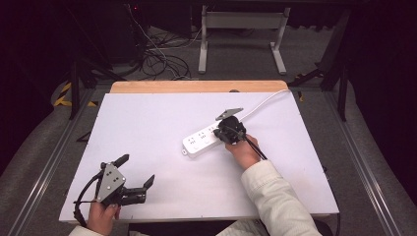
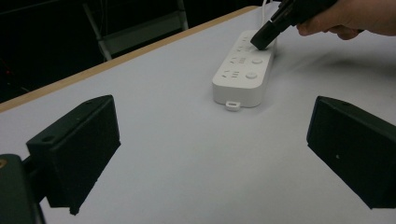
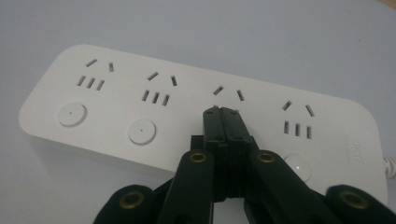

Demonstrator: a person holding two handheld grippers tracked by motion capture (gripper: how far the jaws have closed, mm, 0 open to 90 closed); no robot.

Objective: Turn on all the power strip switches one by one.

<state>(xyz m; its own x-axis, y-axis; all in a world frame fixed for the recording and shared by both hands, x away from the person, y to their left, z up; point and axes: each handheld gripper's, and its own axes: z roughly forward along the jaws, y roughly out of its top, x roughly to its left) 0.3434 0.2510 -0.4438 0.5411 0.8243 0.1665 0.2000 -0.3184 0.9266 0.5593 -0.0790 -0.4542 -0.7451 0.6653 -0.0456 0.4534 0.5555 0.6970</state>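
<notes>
Right gripper [image 3: 224, 112], jaws together, tip pressing down on the power strip [image 1: 204, 140] at mid-table, right at the third socket's switch. Step looks like toggling that button. Next: lift straight off. Left gripper [image 1: 137, 173] idles near the table's front edge, jaws apart.

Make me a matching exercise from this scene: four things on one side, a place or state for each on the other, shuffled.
1. left tool
2. right tool
3. power strip
4. power strip's cord

A. shut, tips on the strip's top
B. white, runs to the table's far edge
C. open, nothing between the jaws
D. lies flat on the white table, four socket groups

Pairs: 1-C, 2-A, 3-D, 4-B
</notes>
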